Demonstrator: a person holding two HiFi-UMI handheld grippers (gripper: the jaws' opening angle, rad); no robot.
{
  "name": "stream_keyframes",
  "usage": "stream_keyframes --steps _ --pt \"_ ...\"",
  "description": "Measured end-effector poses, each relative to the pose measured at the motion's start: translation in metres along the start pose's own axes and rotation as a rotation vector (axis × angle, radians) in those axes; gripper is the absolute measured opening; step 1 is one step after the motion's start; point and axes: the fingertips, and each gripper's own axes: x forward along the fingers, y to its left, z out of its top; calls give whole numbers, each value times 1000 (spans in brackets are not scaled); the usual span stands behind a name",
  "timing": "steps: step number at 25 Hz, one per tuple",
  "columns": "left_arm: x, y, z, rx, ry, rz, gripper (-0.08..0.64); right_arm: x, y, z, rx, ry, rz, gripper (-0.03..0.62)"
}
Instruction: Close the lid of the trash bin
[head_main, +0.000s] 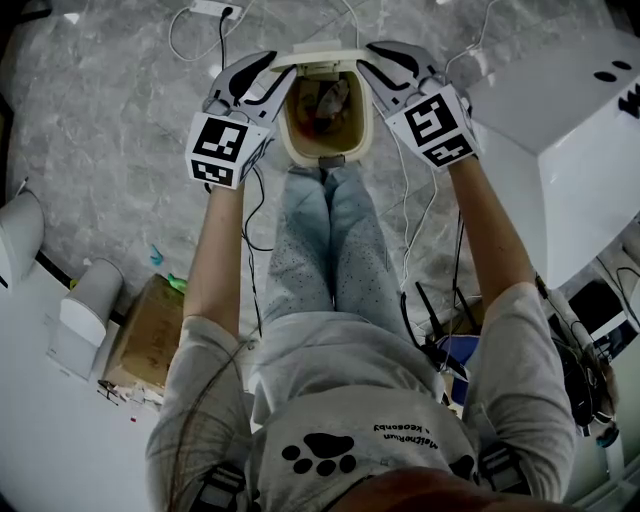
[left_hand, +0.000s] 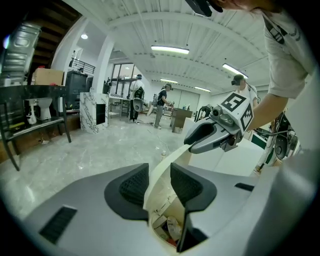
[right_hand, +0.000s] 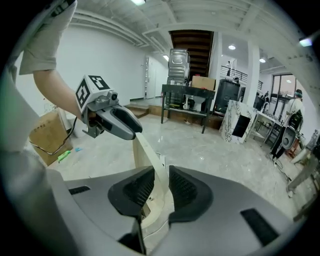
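Trash bin lid raised, clamped in left tool and right tool.

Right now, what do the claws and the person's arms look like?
The left claw and right claw are smooth grey-and-white shells with black ribbed pads. Each carries a cube of black-and-white square markers. Thin cables trail from them. The person wears a pale grey short-sleeved T-shirt.

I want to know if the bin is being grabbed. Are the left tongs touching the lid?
Cannot tell. The left gripper view shows the lid standing between the left tongs, but no plain gap or squeeze.
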Motion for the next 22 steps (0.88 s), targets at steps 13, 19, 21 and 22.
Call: stream_keyframes --steps 13,19,21,22 --pt "-23 -35 -20 93 16 -31 141 -20 40 -17 -77 14 15 109" --pt "-34 -53 -35 132 49 -47 143 -28 62 -28 -121 39 16 110" --pt "-38 -57 -39 143 54 -47 143 -29 69 -30 -130 39 8 109" --pt "-40 -58 -41 147 56 -48 143 -30 72 -30 -134 37 4 110"
